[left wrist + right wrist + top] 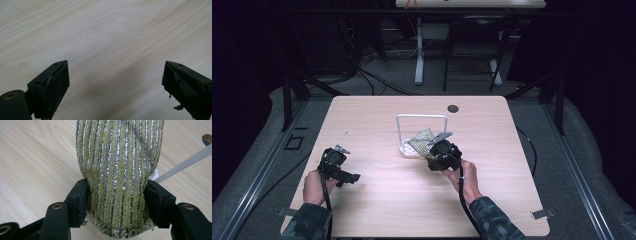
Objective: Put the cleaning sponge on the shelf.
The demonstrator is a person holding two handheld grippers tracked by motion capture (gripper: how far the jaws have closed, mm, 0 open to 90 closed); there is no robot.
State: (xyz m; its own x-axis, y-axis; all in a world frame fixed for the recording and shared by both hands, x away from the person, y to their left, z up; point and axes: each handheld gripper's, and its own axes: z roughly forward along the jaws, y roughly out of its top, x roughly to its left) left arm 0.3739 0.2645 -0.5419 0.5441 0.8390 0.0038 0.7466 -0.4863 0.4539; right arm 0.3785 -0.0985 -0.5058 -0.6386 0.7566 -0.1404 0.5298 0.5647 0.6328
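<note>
A yellow-green scrubbing sponge [117,170] with silver stripes is squeezed between the jaws of my right gripper [116,195], which is shut on it. From above, the sponge [423,139] hangs over the base of a white wire rack [422,118] at the table's middle, with the right gripper [432,150] just in front of it. My left gripper [343,150] rests low at the table's left front. In the left gripper view its jaws [115,82] stand wide open over bare wood, with nothing between them.
The light wooden table [372,195] has a small dark round hole [453,108] near its far edge. A thin white rod of the rack [185,162] runs past the sponge on the right. Desk legs and cables stand on the dark floor beyond.
</note>
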